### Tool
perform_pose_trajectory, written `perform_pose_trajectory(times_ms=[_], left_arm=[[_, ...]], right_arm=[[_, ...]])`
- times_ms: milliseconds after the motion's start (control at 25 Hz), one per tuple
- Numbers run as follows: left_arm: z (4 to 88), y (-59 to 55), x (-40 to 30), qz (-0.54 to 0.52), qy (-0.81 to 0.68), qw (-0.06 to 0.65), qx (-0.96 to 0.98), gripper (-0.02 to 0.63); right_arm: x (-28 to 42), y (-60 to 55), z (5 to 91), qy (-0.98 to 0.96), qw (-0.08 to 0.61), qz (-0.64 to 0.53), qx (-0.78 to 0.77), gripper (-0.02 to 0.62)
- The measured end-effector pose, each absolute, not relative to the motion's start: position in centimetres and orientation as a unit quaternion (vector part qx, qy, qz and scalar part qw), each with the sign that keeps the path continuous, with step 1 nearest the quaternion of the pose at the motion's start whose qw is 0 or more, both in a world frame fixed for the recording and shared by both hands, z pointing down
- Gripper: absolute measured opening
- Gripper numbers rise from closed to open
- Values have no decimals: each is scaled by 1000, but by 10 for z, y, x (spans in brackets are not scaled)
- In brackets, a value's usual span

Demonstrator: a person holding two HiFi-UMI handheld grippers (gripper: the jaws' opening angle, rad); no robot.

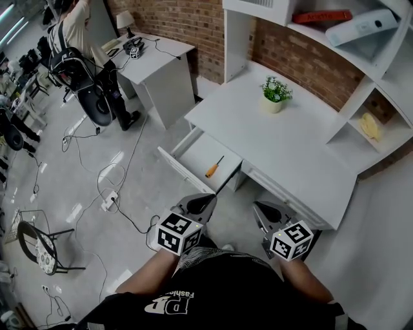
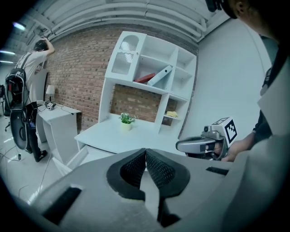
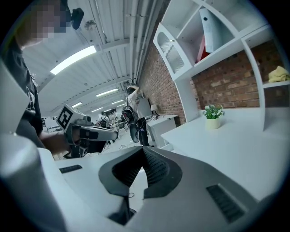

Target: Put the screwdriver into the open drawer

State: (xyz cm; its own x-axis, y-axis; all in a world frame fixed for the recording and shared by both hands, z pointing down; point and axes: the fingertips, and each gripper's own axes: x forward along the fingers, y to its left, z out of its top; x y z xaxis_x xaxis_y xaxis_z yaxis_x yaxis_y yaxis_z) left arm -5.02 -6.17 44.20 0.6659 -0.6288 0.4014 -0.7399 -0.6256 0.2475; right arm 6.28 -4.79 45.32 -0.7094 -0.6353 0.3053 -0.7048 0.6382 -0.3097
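Head view looks steeply down on a white, smooth-topped counter (image 1: 284, 148) set against a rough red brick wall (image 1: 187, 22). Its shallow rectangular drawer (image 1: 197, 155) is pulled out to the left, and the screwdriver (image 1: 215, 166) lies on the drawer's pale bottom near the right side, orange handle low and thin dark shaft slanting up.

Near the back of the counter a small round cream pot holds a leafy green plant (image 1: 275, 93). A white shelf unit (image 1: 381, 71) rises at the right. A flat red book (image 1: 321, 17) lies on its upper board, and a soft yellow lump (image 1: 370, 126) sits in a lower cubby.

Both tools are held low in front of the person's dark shirt, well short of the drawer. The left gripper (image 1: 208, 200) has its ribbed black pads pressed together with nothing between them, as the left gripper view shows plainly. The right gripper (image 1: 259, 207) is likewise closed tight on nothing. Each has a grey moulded shell and a cube with black-and-white square markers behind it.

The floor (image 1: 139, 171) is glossy pale grey, with thin black cables (image 1: 110, 193) looping across it. A smaller counter (image 1: 158, 55) stands further along the wall with a small lamp (image 1: 125, 20) on it. Beside it is a person (image 1: 74, 26) in a light top, next to a black chair (image 1: 90, 97). The right gripper view shows long strip lights (image 3: 72, 59) on a ribbed ceiling.
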Motion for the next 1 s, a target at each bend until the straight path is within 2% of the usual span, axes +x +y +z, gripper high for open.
perform_pose_trajectory(times_ms=[1000], left_arm=[[440,-33,-47,160,-382,168,895,18]], right_arm=[[61,-18,459,-900,103,199,373,5]])
